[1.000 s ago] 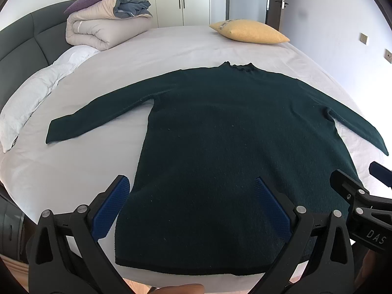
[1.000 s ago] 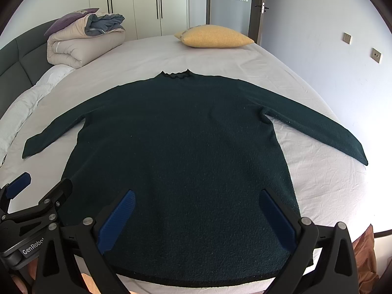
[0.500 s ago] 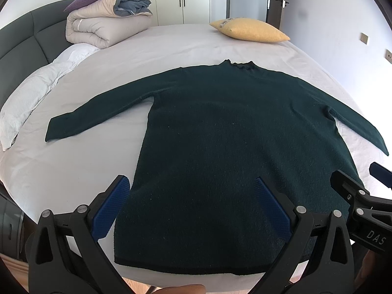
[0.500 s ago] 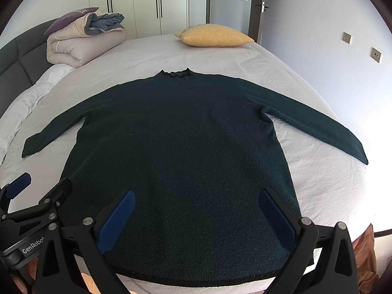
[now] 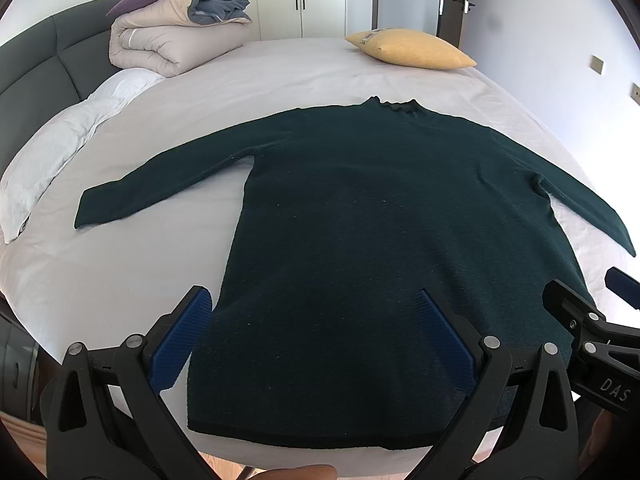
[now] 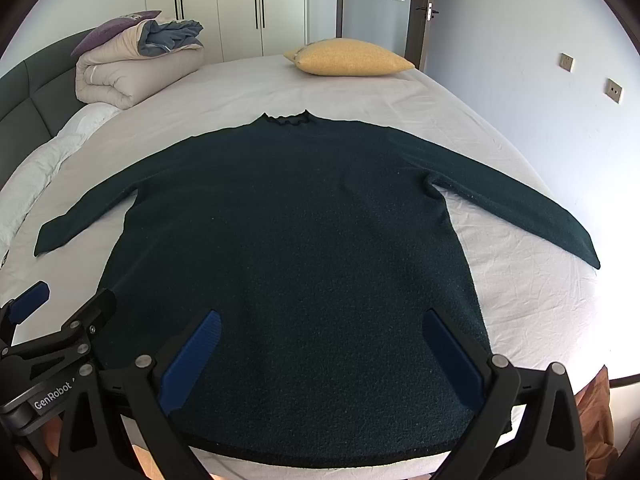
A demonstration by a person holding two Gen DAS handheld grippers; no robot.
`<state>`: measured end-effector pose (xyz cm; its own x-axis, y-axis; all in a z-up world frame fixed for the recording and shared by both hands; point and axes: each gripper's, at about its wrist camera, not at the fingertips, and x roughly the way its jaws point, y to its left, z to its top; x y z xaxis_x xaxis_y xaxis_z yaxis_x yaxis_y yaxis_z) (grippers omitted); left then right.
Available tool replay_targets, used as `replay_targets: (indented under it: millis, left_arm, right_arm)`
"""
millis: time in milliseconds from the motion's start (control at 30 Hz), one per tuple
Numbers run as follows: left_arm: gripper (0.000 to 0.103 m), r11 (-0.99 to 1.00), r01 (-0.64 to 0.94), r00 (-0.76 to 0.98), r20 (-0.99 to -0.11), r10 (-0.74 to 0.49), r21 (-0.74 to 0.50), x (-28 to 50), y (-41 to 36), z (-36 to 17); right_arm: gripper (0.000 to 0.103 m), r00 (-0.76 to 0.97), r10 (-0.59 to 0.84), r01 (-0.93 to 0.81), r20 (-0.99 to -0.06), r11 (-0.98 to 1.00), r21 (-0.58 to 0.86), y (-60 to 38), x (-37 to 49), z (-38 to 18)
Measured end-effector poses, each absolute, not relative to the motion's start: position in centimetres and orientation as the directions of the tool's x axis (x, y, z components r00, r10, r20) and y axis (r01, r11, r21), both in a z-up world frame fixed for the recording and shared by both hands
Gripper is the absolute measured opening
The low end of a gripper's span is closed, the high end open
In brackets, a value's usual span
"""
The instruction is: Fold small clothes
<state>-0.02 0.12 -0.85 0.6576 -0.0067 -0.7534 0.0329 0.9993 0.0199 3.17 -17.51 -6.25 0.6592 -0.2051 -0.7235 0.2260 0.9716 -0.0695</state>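
A dark green long-sleeved sweater [image 5: 380, 220] lies flat and face down or up on the white bed, collar at the far end, both sleeves spread out sideways; it also shows in the right wrist view [image 6: 288, 248]. My left gripper [image 5: 316, 324] is open and empty, hovering above the sweater's lower left hem. My right gripper [image 6: 324, 344] is open and empty above the lower hem, a little right of the left one. Each gripper shows at the edge of the other's view.
A folded beige duvet with a purple pillow [image 5: 176, 44] sits at the far left by the dark headboard [image 5: 36, 68]. A yellow pillow [image 5: 408, 50] lies at the far end. A white pillow [image 5: 52, 152] lies left. The bed's near edge [image 5: 100, 344] is just below the hem.
Both grippers have barely moved; the views shifted only slightly. The sweater lies as before.
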Motion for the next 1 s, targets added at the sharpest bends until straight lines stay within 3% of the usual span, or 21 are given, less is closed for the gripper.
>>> replay_targets:
  millis: [1000]
  left_arm:
    - [0.103, 0.999, 0.030, 0.655, -0.755, -0.004, 0.021, -0.03, 0.49, -1.00]
  right_arm:
    - [0.103, 0.649, -0.215, 0.228, -0.730, 0.970, -0.082, -17.51, 3.47, -6.15]
